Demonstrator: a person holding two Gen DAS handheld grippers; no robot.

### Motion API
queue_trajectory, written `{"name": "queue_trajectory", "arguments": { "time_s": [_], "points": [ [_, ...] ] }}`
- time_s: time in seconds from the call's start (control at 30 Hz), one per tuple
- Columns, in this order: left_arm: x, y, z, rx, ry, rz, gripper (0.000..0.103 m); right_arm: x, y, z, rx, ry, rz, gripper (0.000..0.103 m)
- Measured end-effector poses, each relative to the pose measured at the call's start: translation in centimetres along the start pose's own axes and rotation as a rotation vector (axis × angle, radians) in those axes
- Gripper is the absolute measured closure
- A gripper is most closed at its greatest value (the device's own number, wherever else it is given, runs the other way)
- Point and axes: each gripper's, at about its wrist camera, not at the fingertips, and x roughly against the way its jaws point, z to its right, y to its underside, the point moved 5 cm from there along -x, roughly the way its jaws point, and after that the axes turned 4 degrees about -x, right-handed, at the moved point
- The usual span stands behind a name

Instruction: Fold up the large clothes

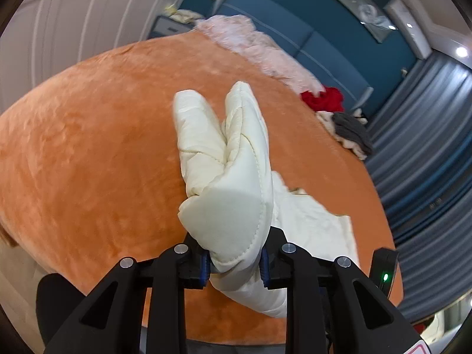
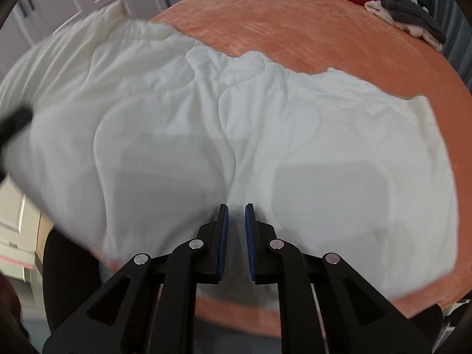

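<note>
A white quilted garment (image 2: 236, 112) lies spread over the near part of an orange bed cover (image 2: 295, 23). My left gripper (image 1: 234, 265) is shut on a thick padded fold of the garment (image 1: 233, 159), which stands lifted above the orange cover (image 1: 103, 147). The rest of the cloth trails down to the right. My right gripper (image 2: 236, 215) hovers just above the middle of the spread garment. Its blue pads (image 2: 223, 236) stand a narrow slit apart, and I see no cloth between them. The garment's left side is blurred and raised.
Pink bedding (image 1: 259, 47) lies along the blue headboard (image 1: 324, 38). A red garment (image 1: 323, 98) and a grey and cream pile (image 1: 351, 132) sit at the far corner. Blue curtains (image 1: 427, 147) hang on the right and white wardrobe doors (image 1: 73, 14) on the left.
</note>
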Motion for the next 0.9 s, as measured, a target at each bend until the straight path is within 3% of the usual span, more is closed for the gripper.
{"name": "queue_trajectory", "arguments": {
  "time_s": [0.17, 0.33, 0.47, 0.7, 0.9],
  "points": [
    [2.2, 0.1, 3.7, -0.089, 0.026, 0.027, 0.083, -0.6, 1.8, -1.8, 0.04, -0.06, -0.045, 0.092],
    [3.2, 0.1, 7.6, -0.232, 0.007, 0.046, 0.084, -1.8, 1.9, -4.3, 0.036, -0.194, -0.057, 0.094],
    [2.6, 0.4, 10.0, -0.293, 0.013, 0.034, 0.084, 0.3, 2.0, -2.1, -0.027, -0.243, -0.037, 0.094],
    [-1.3, 2.7, 16.1, -0.406, 0.061, -0.038, 0.084, 6.5, 3.9, 8.5, -0.193, -0.126, 0.061, 0.094],
    [-6.7, 6.9, 19.8, -0.478, 0.047, -0.168, 0.084, 9.2, 6.2, 14.6, -0.285, -0.018, 0.083, 0.094]
  ]
}}
